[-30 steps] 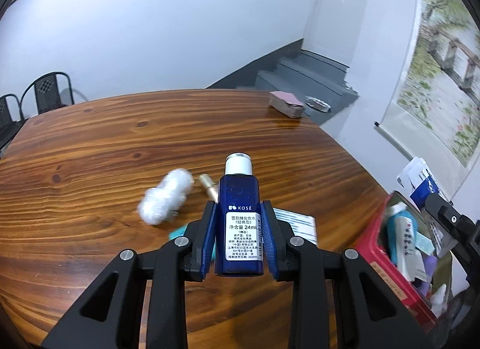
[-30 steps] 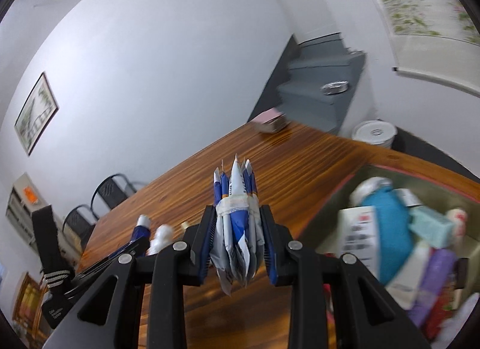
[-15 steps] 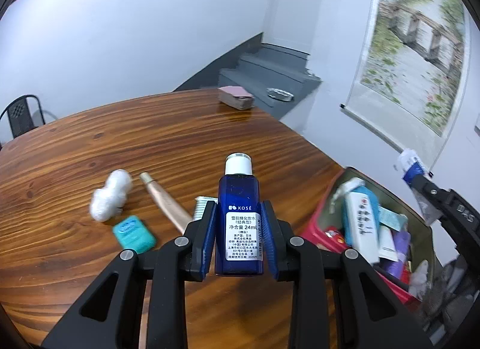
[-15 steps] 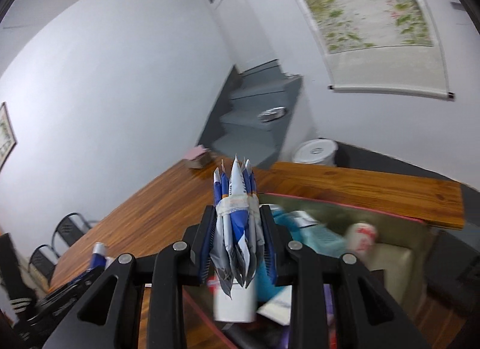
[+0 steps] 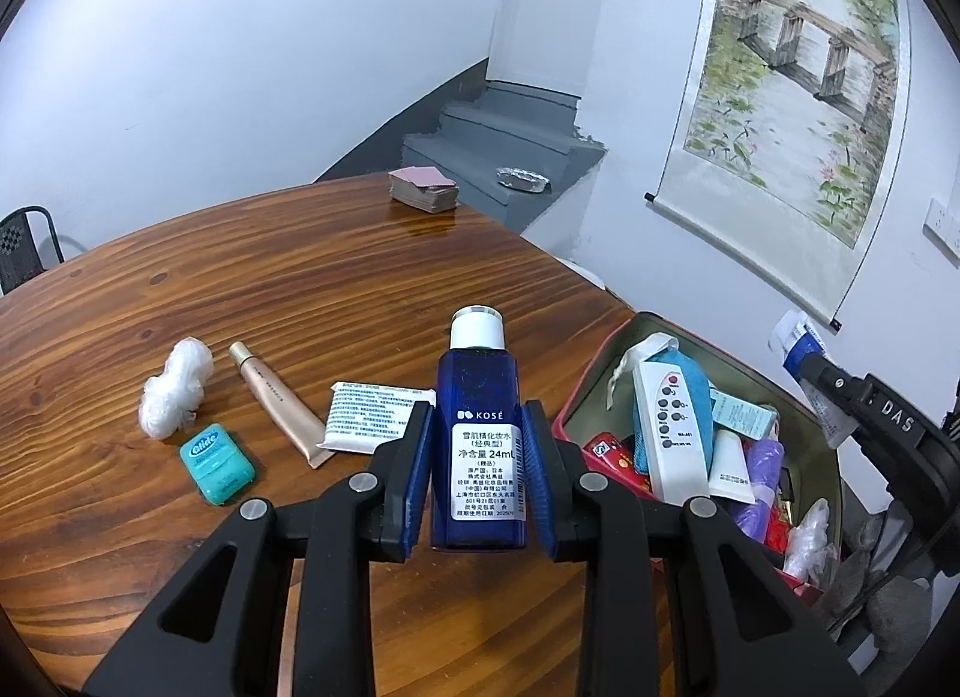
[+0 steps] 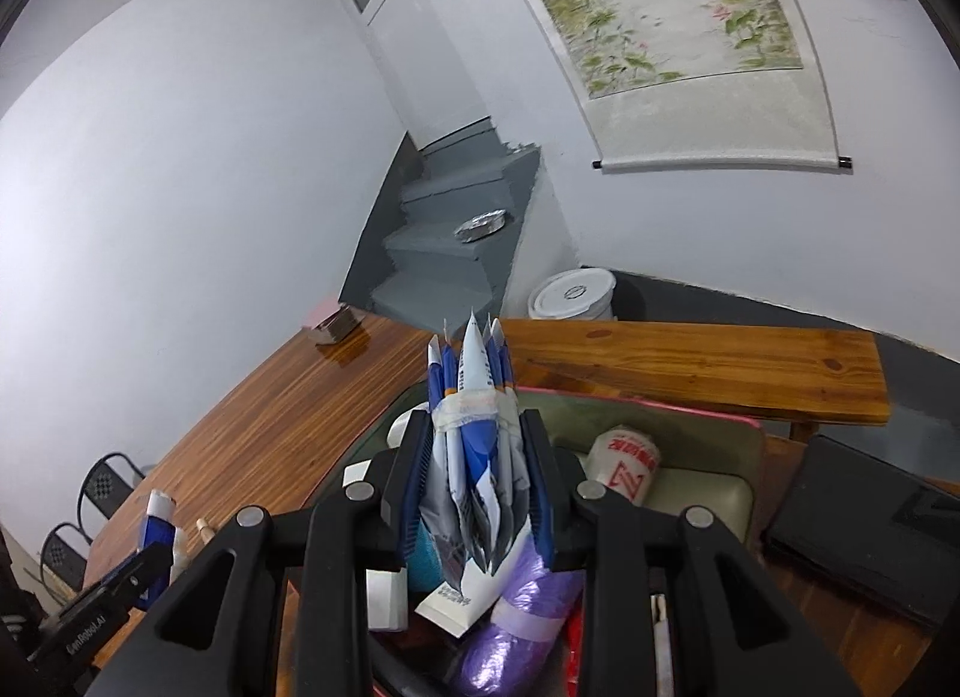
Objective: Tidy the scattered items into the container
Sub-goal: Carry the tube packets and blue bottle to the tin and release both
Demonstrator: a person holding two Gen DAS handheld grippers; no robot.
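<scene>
Directly above the container (image 6: pixel 708 493), our right gripper (image 6: pixel 474 493) pinches a taped bundle of blue sachets (image 6: pixel 471 439); we should lower it toward the purple roll (image 6: pixel 516 625) before spreading the fingers, so nothing spills past the rim. Left of the container, our left gripper (image 5: pixel 478 478) clamps the blue bottle (image 5: pixel 478 445) upright over the table (image 5: pixel 300 277). Farther left of it lie the floss box (image 5: pixel 216 462), the beige tube (image 5: pixel 279 404), the leaflet (image 5: pixel 375 414) and the plastic wad (image 5: pixel 174 388), all waiting.

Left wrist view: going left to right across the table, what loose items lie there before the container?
White plastic wad → teal floss case → beige tube → white printed packet → blue bottle in the left hand-held gripper → container.
</scene>
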